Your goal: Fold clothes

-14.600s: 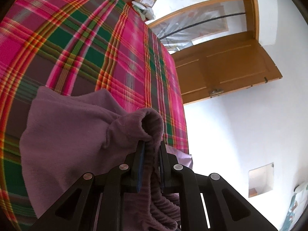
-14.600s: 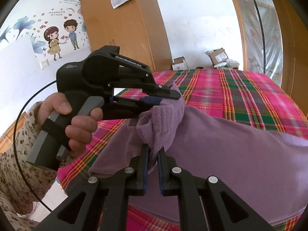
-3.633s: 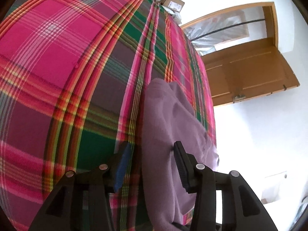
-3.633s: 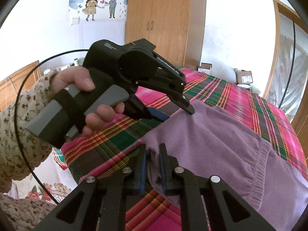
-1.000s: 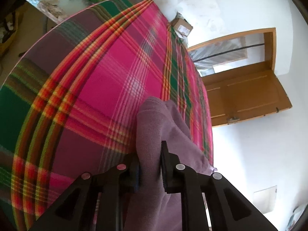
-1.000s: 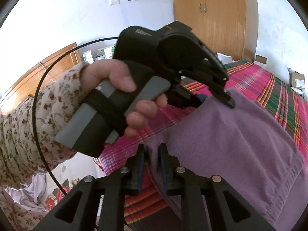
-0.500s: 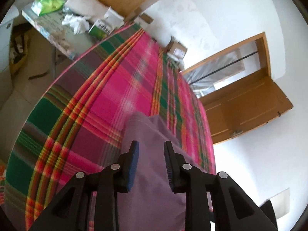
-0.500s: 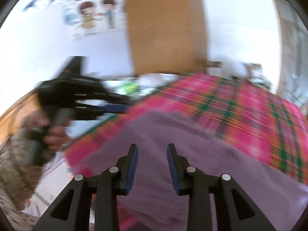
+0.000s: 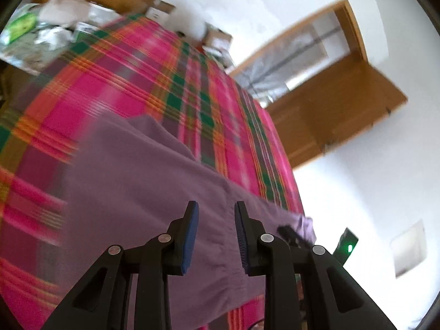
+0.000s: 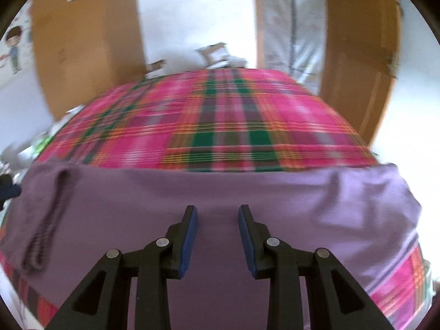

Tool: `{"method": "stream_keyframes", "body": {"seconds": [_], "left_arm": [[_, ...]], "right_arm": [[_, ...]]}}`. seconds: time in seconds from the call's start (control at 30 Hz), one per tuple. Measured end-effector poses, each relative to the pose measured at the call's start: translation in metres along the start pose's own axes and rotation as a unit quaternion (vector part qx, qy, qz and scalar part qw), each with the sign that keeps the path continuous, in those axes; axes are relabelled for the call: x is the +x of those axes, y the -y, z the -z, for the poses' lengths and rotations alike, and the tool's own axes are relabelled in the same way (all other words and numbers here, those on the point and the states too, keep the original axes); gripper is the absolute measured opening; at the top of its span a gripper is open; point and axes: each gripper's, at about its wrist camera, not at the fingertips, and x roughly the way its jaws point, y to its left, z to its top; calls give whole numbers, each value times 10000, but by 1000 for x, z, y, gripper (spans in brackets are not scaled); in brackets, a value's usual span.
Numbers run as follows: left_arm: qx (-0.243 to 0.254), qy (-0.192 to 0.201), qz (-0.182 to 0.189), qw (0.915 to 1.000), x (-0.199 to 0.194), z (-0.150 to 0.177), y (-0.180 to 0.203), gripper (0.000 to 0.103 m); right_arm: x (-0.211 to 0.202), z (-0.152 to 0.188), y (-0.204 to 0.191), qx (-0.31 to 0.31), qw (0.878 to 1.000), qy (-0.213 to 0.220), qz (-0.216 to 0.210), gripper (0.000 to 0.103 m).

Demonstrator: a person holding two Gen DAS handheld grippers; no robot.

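Now purple garment (image 10: pixel 220 192) lies flat across lower frame on plaid bed (image 10: pixel 220 121), both views. Left gripper (image 9: pixel 214 233) & right gripper (image 10: pixel 217 233): jaws apart, empty. Prob. soft, light, floppy fleece; pinch at edge/corner, ribbed cuff (image 10: pixel 46 231) lower left.

The left tool (image 9: pixel 214 214) hangs with its jaws apart above a purple knit garment (image 9: pixel 143 181) spread along the plaid-covered bed's (image 9: pixel 132 82) near edge.

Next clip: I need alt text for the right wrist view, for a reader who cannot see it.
The open right gripper, its blue-padded fingers apart and empty, points over a purple knit garment spread flat across the near edge of a bed with a pink-and-green plaid cover. Behind stand a wooden wardrobe and an open wooden door; the picture is motion-blurred.
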Motion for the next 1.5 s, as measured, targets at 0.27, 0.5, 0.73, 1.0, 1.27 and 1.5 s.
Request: {"method": "stream_keyframes", "body": {"seconds": [0.27, 0.5, 0.73, 1.0, 1.27, 1.5], "left_arm": [[438, -601, 216, 9970, 56, 8, 37, 26], [703, -917, 332, 9928, 90, 13, 58, 27], [778, -1230, 388, 9886, 121, 18, 69, 27], [784, -1578, 493, 9831, 152, 29, 76, 27], [767, -1760, 494, 9801, 163, 34, 81, 27], [784, -1788, 475, 9796, 167, 36, 87, 29]], "right_arm": [[-4, 8, 79, 599, 9949, 45, 811, 32], [-16, 14, 133, 914, 9836, 102, 1548, 32], [-30, 22, 194, 1881, 9690, 202, 1589, 32], [-37, 28, 241, 2757, 9526, 328, 1243, 33], [-37, 31, 242, 2783, 9546, 500, 940, 5], [-60, 23, 232, 2553, 9577, 736, 1102, 4]]}}
